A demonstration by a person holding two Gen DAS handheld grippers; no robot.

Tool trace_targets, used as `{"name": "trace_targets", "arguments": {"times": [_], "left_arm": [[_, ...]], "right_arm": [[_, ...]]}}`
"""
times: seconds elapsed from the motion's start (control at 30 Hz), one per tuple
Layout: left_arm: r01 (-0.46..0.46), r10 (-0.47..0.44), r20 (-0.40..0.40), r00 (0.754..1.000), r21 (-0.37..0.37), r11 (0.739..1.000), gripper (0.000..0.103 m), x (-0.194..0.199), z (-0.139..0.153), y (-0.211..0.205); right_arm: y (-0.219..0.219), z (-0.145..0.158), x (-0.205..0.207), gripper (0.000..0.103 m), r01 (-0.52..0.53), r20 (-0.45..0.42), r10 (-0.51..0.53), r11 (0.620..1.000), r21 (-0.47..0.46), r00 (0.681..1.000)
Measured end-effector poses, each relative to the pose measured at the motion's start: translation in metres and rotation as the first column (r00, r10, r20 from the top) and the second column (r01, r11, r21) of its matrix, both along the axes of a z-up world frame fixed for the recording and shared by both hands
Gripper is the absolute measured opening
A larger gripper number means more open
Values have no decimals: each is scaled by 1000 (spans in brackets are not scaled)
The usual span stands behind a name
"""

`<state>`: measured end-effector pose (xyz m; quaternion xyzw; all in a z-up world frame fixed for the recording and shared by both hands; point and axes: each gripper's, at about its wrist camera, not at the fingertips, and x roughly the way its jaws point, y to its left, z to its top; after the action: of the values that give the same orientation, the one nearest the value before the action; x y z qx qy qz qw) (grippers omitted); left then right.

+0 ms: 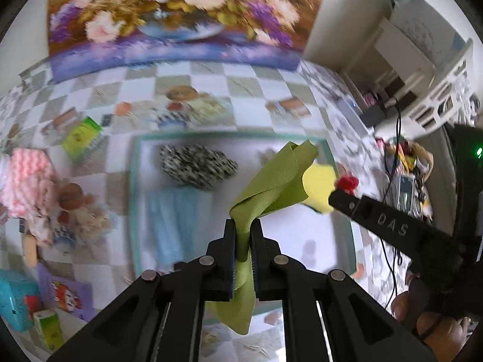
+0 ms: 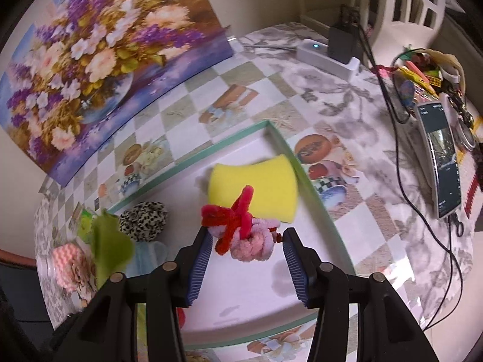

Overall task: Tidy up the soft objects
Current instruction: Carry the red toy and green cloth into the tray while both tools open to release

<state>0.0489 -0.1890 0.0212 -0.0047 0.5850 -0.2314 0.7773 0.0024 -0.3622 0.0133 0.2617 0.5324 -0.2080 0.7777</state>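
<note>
A white tray with a teal rim (image 1: 134,181) holds a leopard-print fabric piece (image 1: 196,166), a light blue cloth (image 1: 172,220) and a yellow sponge (image 1: 320,190). My left gripper (image 1: 243,226) is shut on a green cloth (image 1: 271,181), which hangs above the tray. In the right wrist view, my right gripper (image 2: 246,238) hovers over the tray's rim (image 2: 314,187) beside the yellow sponge (image 2: 253,181). A pink and red pipe-cleaner bundle (image 2: 253,247) spans its pads, off the tray floor. The green cloth (image 2: 108,244) shows at the left there.
A pink knitted cloth (image 1: 27,175) and small toys lie left of the tray, with a green box (image 1: 81,135) and a teal box (image 1: 15,301). A floral painting (image 2: 90,60) leans behind. A phone (image 2: 443,157), cables, a charger (image 2: 341,45) and a cluttered basket (image 2: 422,69) stand right.
</note>
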Motion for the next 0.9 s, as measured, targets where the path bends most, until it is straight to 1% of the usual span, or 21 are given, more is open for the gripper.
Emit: {"name": "trace_targets", "arguments": {"times": [0.07, 0.13, 0.2, 0.33, 0.4, 0.43, 0.5, 0.6, 0.73, 0.9], "left_arm": [[4, -4, -20, 1000, 8, 1000, 16, 0, -4, -3], [-14, 14, -29, 999, 16, 1000, 37, 1, -7, -2], [-37, 38, -27, 999, 18, 999, 45, 5, -6, 4], [-85, 86, -21, 996, 27, 996, 52, 13, -5, 18], [-124, 125, -23, 992, 42, 991, 55, 18, -6, 30], [-150, 151, -24, 988, 51, 987, 61, 22, -7, 37], [-195, 197, -21, 980, 66, 979, 70, 27, -9, 50], [-287, 289, -8, 957, 93, 953, 71, 38, -10, 78], [-399, 401, 5, 916, 107, 911, 75, 53, -8, 125], [-492, 490, 51, 870, 170, 854, 77, 67, -5, 181]], "right_arm": [[-1, 1, -1, 53, 7, -2, -7, 1000, -2, 1000], [-1, 1, -1, 54, 10, -4, -10, 1000, 3, 1000], [-1, 0, 0, 58, 12, -11, -12, 1000, 9, 1000], [3, 0, 1, 62, 8, -14, -8, 1000, 9, 1000], [6, 1, 3, 66, 2, -14, -2, 1000, 2, 1000], [8, 2, 4, 67, -5, -13, 5, 1000, -2, 1000], [13, 3, 7, 71, -16, -13, 16, 1000, -5, 1000], [25, 3, 14, 73, -53, -21, 53, 998, -18, 998], [41, 4, 21, 73, -91, -27, 89, 995, -41, 996], [70, 8, 33, 73, -164, -19, 163, 985, -55, 986]]}}
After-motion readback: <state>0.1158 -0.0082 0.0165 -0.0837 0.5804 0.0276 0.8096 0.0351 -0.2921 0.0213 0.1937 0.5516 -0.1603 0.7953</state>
